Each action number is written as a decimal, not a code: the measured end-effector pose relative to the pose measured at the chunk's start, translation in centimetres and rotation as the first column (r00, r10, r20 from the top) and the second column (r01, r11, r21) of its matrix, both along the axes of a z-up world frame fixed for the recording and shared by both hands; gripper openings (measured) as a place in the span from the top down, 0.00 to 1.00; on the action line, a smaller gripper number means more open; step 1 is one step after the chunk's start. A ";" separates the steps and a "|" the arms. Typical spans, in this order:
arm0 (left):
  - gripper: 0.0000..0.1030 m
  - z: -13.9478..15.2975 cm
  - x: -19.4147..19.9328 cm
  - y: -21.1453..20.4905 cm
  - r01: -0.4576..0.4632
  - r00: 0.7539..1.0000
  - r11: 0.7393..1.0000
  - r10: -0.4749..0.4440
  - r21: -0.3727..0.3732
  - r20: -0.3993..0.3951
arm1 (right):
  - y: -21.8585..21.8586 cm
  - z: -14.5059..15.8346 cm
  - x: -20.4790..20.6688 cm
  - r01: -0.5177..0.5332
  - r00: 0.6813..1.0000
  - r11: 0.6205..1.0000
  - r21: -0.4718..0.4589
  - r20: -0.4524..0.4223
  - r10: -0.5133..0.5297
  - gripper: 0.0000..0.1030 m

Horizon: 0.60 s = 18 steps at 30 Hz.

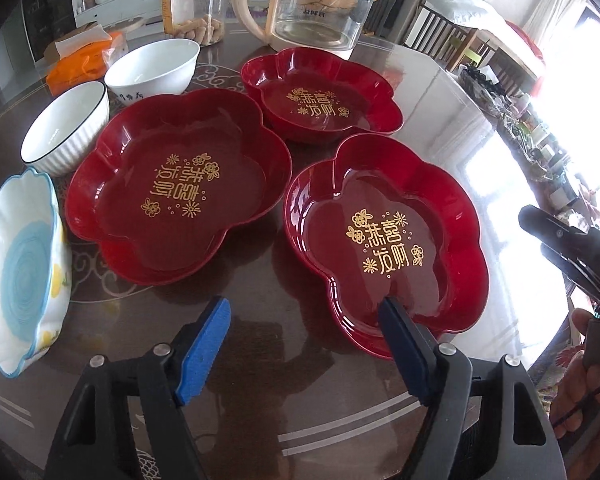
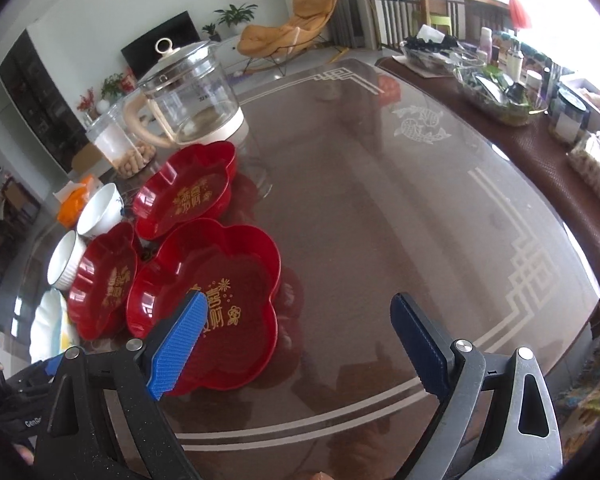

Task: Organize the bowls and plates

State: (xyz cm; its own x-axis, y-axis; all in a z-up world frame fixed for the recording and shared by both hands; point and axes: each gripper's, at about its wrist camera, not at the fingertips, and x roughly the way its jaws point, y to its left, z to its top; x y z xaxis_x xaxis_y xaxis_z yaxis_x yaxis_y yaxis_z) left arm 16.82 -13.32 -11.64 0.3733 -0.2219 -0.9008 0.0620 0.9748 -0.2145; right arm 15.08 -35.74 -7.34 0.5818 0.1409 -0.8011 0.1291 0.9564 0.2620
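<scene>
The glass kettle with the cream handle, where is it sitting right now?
In the left wrist view the glass kettle stands at the far edge of the table, just behind the farthest red plate and right of a clear plastic jar.

The left gripper (image 1: 304, 316) hangs over a dark glossy glass-topped table (image 1: 260, 332) with its blue-padded jaws apart and nothing between them. Its right pad overlaps the near rim of the nearest red flower-shaped plastic plate with gold characters (image 1: 388, 240). A second such red plate (image 1: 176, 184) lies to the left, and a third red plate (image 1: 320, 96) lies behind them. On the left stand a white ribbed bowl with a dark rim (image 1: 66, 128), a plain white bowl (image 1: 152, 68) and, at the edge, a wavy white bowl with a blue spiral (image 1: 20, 268). Behind are a clear glass kettle with a cream handle (image 1: 316, 4) and a clear plastic jar with snacks (image 1: 196, 4). At the far right a hand (image 1: 584, 380) holds the other black gripper (image 1: 572, 248).
</scene>
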 end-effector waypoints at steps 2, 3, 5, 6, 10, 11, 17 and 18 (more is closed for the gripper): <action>0.40 -1.0 0.5 -0.1 -0.024 0.999 1.000 0.024 -0.003 -0.025 | 0.1 -0.9 2.0 -0.031 0.999 0.999 0.013 -0.023 0.032 0.09; 0.40 -1.4 0.7 -0.2 -0.035 0.999 0.999 0.035 -0.001 -0.030 | 0.4 -1.3 2.8 -0.045 0.998 0.999 -0.001 -0.034 0.045 0.11; 0.41 -1.9 1.0 -0.2 -0.059 0.998 0.998 0.058 -0.002 -0.036 | 1.2 -2.0 4.3 -0.087 0.995 0.996 -0.023 -0.057 0.086 0.14; 0.42 -2.2 1.1 -0.2 -0.068 0.997 0.998 0.067 -0.003 -0.039 | 1.6 -2.5 4.9 -0.110 0.992 0.994 -0.027 -0.071 0.108 0.20; 0.48 -3.1 1.8 -0.5 -0.090 0.994 0.996 0.089 -0.019 -0.065 | 2.6 -4.6 7.0 -0.144 0.981 0.989 -0.037 -0.140 0.137 0.69; 0.52 -3.3 1.9 -0.5 -0.096 0.993 0.995 0.094 -0.023 -0.070 | 2.6 -5.0 7.3 -0.137 0.980 0.990 -0.036 -0.148 0.130 0.69; 0.94 -2.6 1.3 -1.3 -0.017 1.000 1.000 0.017 -0.012 -0.019 | 1.7 -5.5 5.9 -0.088 0.986 0.996 0.031 -0.143 0.092 0.90; 0.94 -2.2 0.8 -1.3 -0.005 1.000 1.000 0.005 -0.021 -0.012 | 1.6 -5.1 5.1 -0.084 0.987 0.996 0.032 -0.137 0.088 0.91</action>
